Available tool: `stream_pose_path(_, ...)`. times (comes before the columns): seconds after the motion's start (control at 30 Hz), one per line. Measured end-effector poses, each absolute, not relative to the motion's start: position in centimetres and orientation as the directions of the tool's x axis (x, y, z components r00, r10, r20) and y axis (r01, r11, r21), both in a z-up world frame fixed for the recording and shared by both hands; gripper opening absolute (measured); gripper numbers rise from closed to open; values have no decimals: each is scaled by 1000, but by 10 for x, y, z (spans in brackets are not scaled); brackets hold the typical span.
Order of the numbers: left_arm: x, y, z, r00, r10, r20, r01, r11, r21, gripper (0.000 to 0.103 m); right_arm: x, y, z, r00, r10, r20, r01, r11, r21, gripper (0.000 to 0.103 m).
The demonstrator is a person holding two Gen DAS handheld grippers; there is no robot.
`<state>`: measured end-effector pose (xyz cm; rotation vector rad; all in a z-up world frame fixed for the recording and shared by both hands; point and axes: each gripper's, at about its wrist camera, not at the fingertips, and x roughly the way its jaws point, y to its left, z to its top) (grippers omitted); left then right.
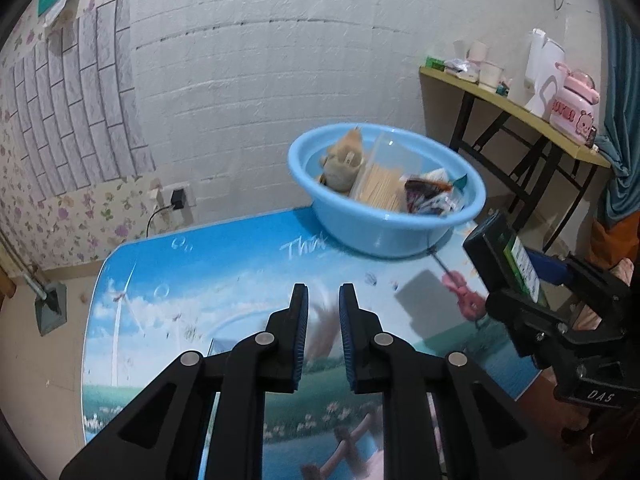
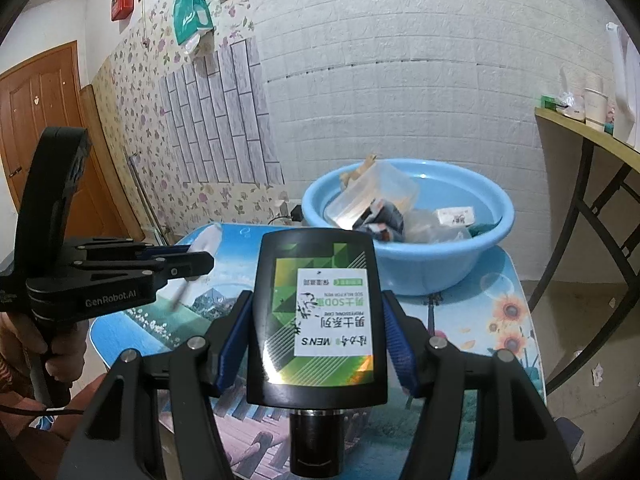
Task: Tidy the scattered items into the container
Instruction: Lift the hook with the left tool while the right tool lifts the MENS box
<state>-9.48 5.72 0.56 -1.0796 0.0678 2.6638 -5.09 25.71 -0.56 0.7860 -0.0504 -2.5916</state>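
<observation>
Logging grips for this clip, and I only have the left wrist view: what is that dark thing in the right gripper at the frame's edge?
Observer: A black tube with a green-and-white label, clamped between the right gripper's blue pads, cap toward the camera.
Operator: Any readable text?
Observer: Yes, "MEN'S" on the label, upside down in the right wrist view.
Operator: Can you see what carries my left gripper?
Observer: A hand grips the handle below the left gripper.
</observation>
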Motion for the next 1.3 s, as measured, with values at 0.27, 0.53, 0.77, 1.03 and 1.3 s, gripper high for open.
stream_pose_path(0.27, -108, 70, -5, -671, 237, -703, -281, -958, -55, 10, -63, 268, -7, -749, -411, -520, 378, -909, 174, 61)
stream_pose_path(0.53, -119, 59, -41, -601, 199, -774, -237, -969, -65, 56, -69, 277, -20, -738, -397, -546, 352, -916, 191, 61)
stream_pose_path(0.77, -133, 85, -65, -576, 218, -788, -306, -951, -39, 81, -74, 279, -27, -727, -380, -572, 332, -924, 191, 61)
stream_pose_path(1.03, -147, 106, -89, -512, 229, -828, -367, -930, -30, 81, -81, 280, -33, -718, -367, -591, 318, -929, 190, 61)
stream_pose_path(1.3, -148, 109, -94, -517, 247, -820, -390, -920, -31, 55, -82, 283, -36, -716, -359, -599, 307, -932, 191, 61)
